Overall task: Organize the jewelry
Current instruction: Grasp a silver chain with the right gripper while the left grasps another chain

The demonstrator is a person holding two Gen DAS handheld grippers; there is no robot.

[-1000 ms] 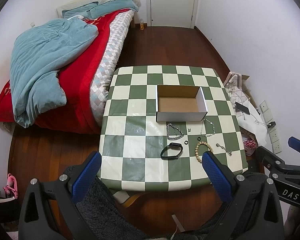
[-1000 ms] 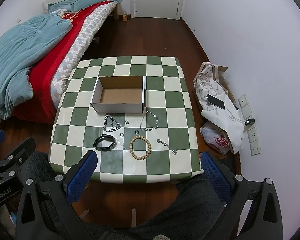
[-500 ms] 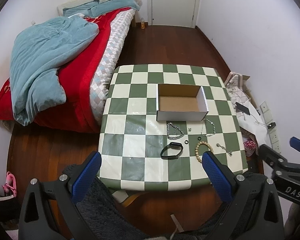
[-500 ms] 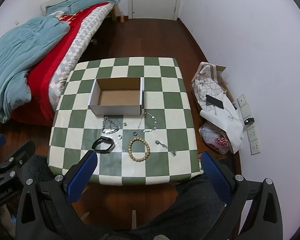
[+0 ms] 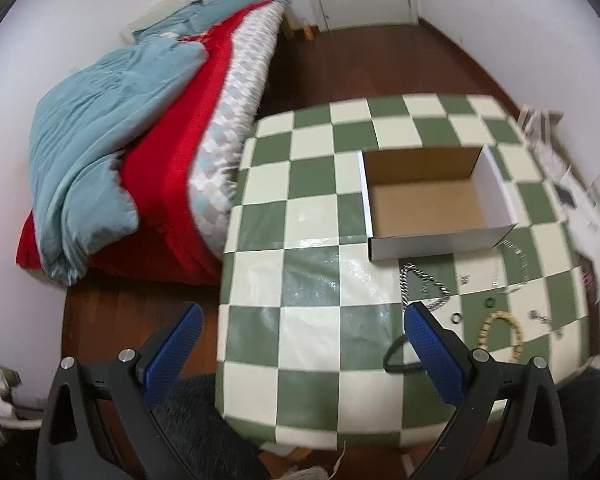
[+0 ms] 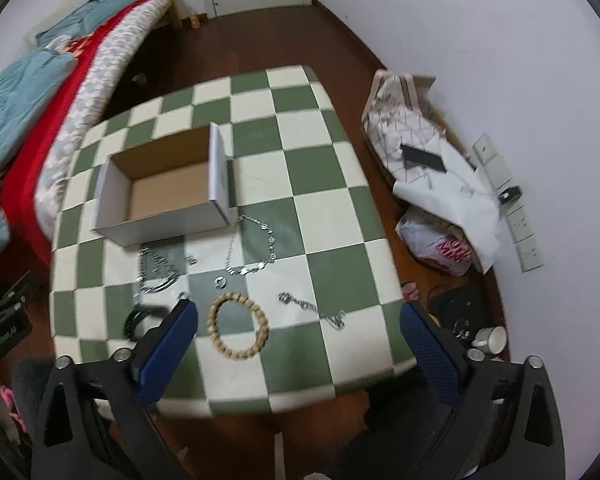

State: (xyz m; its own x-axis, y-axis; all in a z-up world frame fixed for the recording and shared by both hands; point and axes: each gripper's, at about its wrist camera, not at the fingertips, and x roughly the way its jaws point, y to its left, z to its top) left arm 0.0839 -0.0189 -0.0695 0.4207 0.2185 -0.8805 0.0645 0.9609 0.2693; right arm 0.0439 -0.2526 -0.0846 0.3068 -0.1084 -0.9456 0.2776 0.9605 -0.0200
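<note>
Checkered green and cream, the table [image 6: 340,216] fills both wrist views, and it looms larger than a second ago: both grippers have dropped and swung toward the jewelry, the blur telling of motion. Left gripper [image 5: 300,320] is spread wide and empty, its right finger crossing the black band [image 5: 396,360] near the front edge. Right gripper [image 6: 300,320] is likewise spread and holding nothing, framing the wooden bead bracelet [image 6: 238,326], which lies flat as a closed ring just ahead of its fingers. Beyond lie the small pendant chain [image 6: 312,308], running lengthwise from upper left to lower right, the heavy silver chain [image 6: 156,272] and the thin necklace [image 6: 256,248] looped beside the cardboard box [image 6: 160,220]. That box sits open and empty, long axis across the table, so sorting has seemingly not begun; this approach suggests a first pick, probably the bracelet.
</note>
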